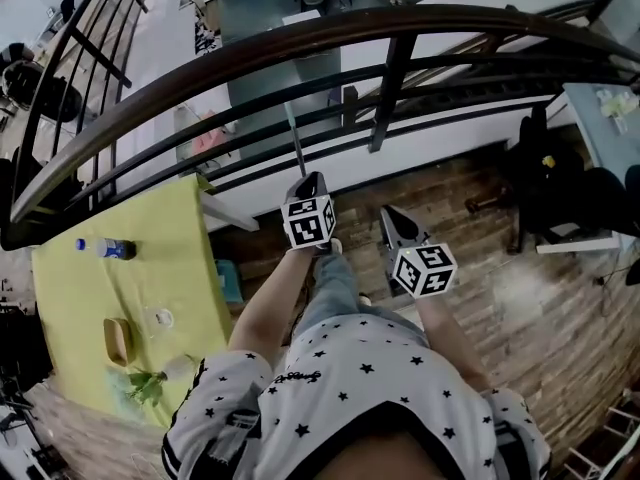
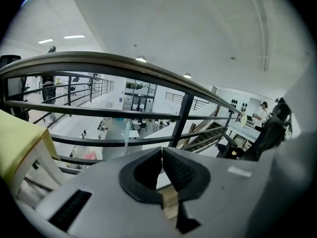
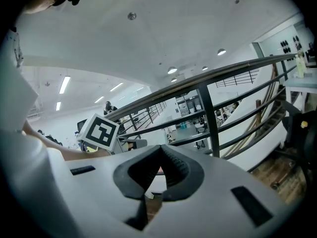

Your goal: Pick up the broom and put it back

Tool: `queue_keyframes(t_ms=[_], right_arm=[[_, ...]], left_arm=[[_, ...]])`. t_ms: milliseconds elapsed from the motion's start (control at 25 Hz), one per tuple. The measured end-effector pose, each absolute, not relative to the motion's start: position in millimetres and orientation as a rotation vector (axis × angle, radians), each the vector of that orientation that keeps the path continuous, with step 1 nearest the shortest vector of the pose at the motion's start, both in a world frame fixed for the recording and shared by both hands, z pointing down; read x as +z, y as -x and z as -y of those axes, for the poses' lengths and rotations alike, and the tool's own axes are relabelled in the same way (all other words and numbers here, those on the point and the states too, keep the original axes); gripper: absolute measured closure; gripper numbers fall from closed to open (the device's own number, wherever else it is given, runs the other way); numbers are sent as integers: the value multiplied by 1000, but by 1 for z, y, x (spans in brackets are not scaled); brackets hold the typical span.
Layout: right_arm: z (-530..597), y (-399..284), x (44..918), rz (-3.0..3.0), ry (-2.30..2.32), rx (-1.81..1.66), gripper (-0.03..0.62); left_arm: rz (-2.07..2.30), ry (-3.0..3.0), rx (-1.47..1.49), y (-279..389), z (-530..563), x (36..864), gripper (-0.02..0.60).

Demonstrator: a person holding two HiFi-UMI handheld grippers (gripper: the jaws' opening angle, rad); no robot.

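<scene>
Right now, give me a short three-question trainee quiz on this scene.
1. True or false: the left hand-held gripper and the right hand-held gripper are both shut and empty.
2. What lies on the yellow-green cloth-covered table? A a clear plastic bottle with a blue cap; B a laptop; C a red kettle.
3. Fill in: ahead of both runs a dark curved metal ____.
Key: 1 true; 2 A; 3 railing.
</scene>
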State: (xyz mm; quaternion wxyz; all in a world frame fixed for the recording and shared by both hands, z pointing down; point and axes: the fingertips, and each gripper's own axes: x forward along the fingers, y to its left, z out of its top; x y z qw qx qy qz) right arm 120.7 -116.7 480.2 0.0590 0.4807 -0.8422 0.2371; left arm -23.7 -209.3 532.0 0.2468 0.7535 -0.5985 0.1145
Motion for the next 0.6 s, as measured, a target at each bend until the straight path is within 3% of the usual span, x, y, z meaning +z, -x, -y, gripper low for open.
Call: queue_keyframes(t_ms=[600], right_arm=[[62,-135,463,2589,-1429,645,600]], left_arm=[[1544,-2134,268,-6,109,481,569]])
